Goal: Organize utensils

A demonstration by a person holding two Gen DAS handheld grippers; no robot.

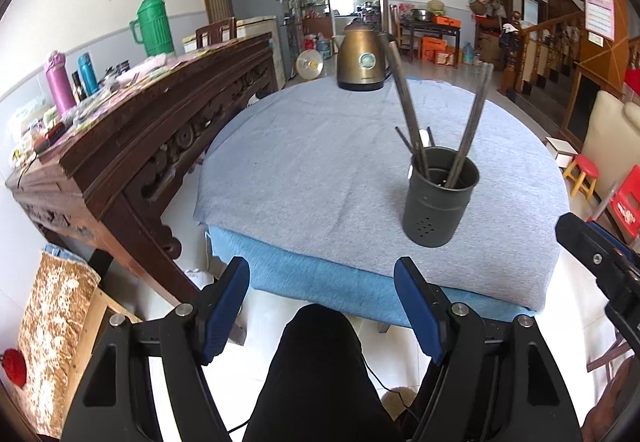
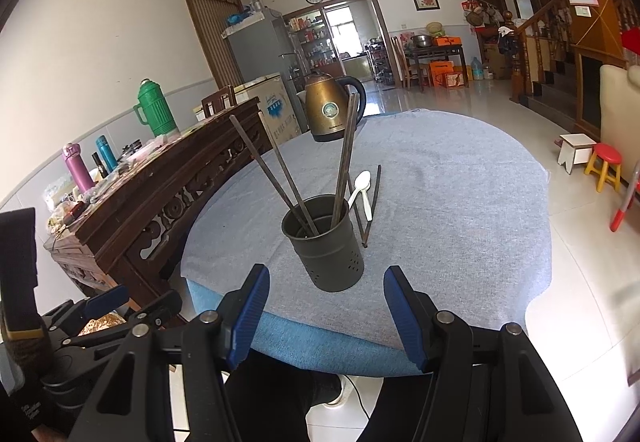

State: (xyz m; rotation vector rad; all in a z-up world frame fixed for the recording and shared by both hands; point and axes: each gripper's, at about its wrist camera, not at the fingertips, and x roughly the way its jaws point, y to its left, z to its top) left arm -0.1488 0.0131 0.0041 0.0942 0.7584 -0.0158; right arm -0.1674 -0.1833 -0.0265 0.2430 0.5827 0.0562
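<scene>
Grey metal is what you face: the perforated utensil holder (image 2: pixel 323 244) stands upright on the round table (image 2: pixel 460 210), near its front edge, on a grey-blue cloth. Dark chopsticks (image 2: pixel 280 178) lean out of the holder in several directions. Just behind it, lying flat on the cloth, you have a white spoon (image 2: pixel 362 191) and two more chopsticks (image 2: pixel 372 202) beside it, their near ends close to the holder's far side.

Your right gripper (image 2: pixel 325 316) hovers short of the table edge with its blue pads spread wide and nothing between them; the holder sits straight ahead of the gap. Your left gripper (image 1: pixel 322 300) is likewise wide open and empty, held off the table's front edge, with the holder up and to its right.

Between you and the loose spoon, the holder and its leaning sticks stand in the way. Further back, a brass-coloured kettle (image 1: pixel 362 58) sits at the far rim of the table. A carved dark wooden sideboard (image 1: pixel 132 146) runs close along the table's left side, crowded with a green thermos (image 1: pixel 153 25) and bottles. Your dark-clothed leg (image 1: pixel 316 374) shows below the left gripper.
</scene>
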